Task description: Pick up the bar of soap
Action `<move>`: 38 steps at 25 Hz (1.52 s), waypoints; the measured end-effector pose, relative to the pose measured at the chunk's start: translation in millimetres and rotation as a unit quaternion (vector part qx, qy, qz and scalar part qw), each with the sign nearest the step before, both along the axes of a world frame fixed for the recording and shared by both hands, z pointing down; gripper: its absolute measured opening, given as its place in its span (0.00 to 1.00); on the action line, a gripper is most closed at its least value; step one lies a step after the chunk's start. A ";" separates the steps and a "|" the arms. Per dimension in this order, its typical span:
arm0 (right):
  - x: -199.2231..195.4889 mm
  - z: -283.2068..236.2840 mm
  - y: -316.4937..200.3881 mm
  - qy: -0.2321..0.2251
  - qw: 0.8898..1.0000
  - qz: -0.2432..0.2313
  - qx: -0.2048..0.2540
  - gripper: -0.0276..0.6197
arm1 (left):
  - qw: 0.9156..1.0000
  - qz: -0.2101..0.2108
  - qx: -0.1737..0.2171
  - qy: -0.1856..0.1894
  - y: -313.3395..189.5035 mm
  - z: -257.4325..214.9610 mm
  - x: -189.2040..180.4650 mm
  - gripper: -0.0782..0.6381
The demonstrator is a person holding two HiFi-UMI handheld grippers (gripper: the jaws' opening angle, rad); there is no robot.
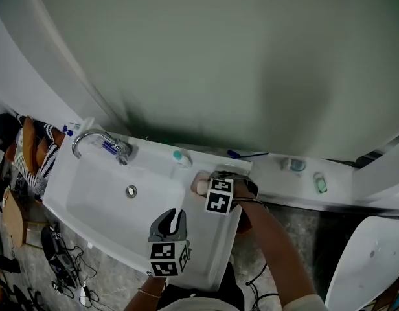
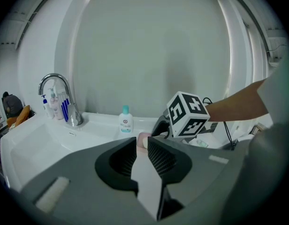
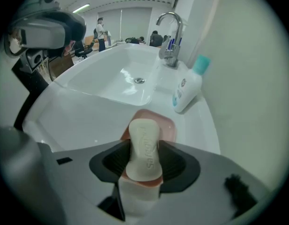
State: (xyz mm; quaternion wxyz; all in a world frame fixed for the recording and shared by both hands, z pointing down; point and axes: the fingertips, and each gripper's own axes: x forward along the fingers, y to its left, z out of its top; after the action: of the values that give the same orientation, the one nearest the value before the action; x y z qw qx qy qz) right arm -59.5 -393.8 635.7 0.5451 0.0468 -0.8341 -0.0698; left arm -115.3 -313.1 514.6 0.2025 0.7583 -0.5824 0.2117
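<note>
Locate the bar of soap (image 3: 145, 135) clamped by its broad faces in the right tongs (image 3: 144, 144), standing on its narrow edge over the pink soap dish (image 3: 168, 128) on the ledge of the sink (image 3: 88, 111), right of the basin and just near of the white bottle (image 3: 186, 90). Read its long axis as in line with the tongs, far end aimed down and away over the dish. Note the left tongs (image 2: 142, 140) released, a narrow gap across, over the sink's near edge and pointing toward the right tongs' marker cube (image 2: 187, 114).
</note>
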 end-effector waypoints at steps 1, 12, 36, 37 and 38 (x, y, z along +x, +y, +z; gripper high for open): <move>-0.4 -1.8 -0.1 -0.009 1.000 0.003 0.001 0.36 | 1.000 -0.002 -0.001 0.000 0.6 0.3 -1.2 0.22; 0.8 -13.5 2.8 -0.075 0.996 0.042 -0.010 0.32 | 1.000 0.008 -0.003 -0.002 0.8 3.5 4.6 0.22; -5.5 18.3 1.0 0.094 0.992 0.017 -0.078 0.35 | 1.000 0.002 0.001 -0.005 -1.7 2.6 0.3 0.22; -5.5 17.5 1.6 0.088 0.993 0.011 -0.076 0.35 | 1.000 0.001 0.002 -0.005 -1.3 1.9 -0.6 0.22; -5.5 16.1 2.1 0.076 0.994 0.009 -0.074 0.35 | 1.000 0.000 0.004 -0.006 -1.1 1.1 -2.2 0.22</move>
State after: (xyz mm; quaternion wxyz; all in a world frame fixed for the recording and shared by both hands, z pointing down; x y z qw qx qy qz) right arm -65.0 -391.7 651.8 0.6099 0.0083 -0.7924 -0.0065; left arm -117.5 -314.2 515.7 0.1966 0.7575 -0.5847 0.2138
